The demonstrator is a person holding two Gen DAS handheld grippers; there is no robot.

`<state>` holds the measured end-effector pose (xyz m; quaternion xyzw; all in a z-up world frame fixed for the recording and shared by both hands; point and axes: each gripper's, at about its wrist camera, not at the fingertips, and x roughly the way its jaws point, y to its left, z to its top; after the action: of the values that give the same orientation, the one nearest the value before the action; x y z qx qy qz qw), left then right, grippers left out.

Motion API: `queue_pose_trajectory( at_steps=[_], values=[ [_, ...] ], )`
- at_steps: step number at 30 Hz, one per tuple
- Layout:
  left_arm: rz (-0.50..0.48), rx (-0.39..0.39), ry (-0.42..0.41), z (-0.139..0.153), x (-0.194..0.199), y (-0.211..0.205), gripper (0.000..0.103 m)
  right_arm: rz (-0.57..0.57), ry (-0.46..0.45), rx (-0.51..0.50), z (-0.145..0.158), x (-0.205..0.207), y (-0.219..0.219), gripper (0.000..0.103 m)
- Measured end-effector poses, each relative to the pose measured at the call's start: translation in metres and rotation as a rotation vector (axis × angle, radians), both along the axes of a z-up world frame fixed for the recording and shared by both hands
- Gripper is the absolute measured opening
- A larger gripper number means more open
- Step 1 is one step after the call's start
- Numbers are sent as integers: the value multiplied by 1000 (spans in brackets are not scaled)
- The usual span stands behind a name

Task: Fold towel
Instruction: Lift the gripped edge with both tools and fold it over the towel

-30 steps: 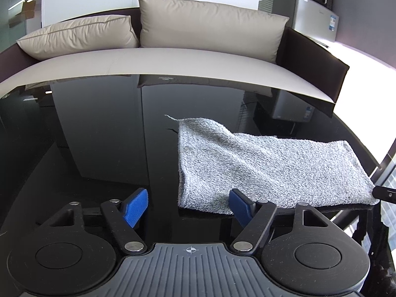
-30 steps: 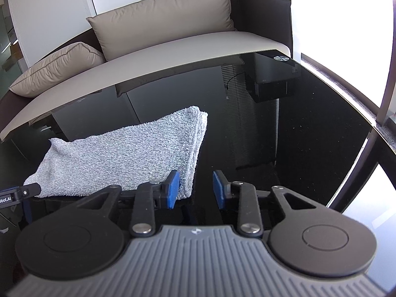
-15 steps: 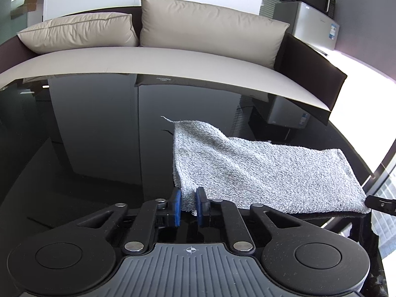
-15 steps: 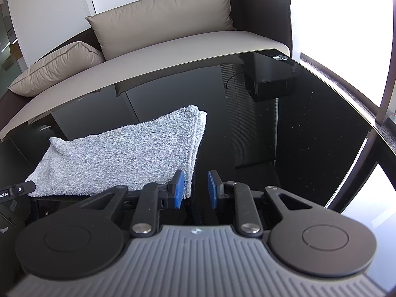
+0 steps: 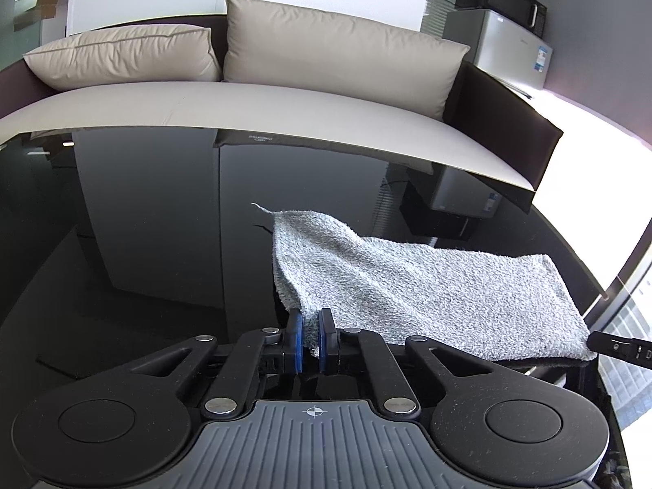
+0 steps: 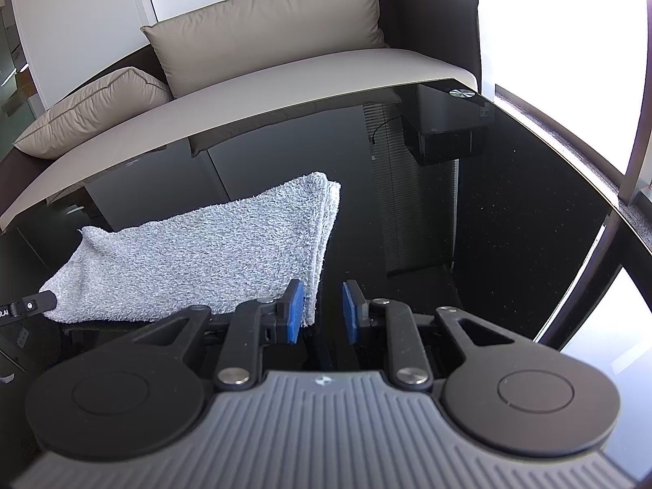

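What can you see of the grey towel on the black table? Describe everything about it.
The towel is pale grey terry cloth, already folded into a long strip; stacked layers show along its right end. It lies rumpled on the glossy black table, its far left corner raised, with a loose thread. The left gripper pinches its near left corner between blue fingers. The right gripper sits at the near right corner, fingers apart, one beside the cloth edge.

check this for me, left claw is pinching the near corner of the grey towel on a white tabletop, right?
Not quite. The left wrist view shows the left claw shut on the near corner of the grey towel, but the tabletop is glossy black, not white.
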<state>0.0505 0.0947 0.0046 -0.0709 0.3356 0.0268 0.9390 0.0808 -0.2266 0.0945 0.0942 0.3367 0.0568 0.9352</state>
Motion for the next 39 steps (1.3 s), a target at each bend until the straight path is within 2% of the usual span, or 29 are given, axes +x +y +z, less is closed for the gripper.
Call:
queue_pose_trajectory(
  at_steps=[20, 30, 39],
  values=[
    [29, 14, -8, 11, -8, 3, 7, 26, 14, -28, 2, 0, -1, 23],
    [-62, 105, -61, 26, -3, -34, 7, 0, 21, 5, 4, 2, -13, 23],
    [-111, 86, -77, 36, 6, -48, 7, -11, 40, 28, 4, 8, -26, 23]
  ],
)
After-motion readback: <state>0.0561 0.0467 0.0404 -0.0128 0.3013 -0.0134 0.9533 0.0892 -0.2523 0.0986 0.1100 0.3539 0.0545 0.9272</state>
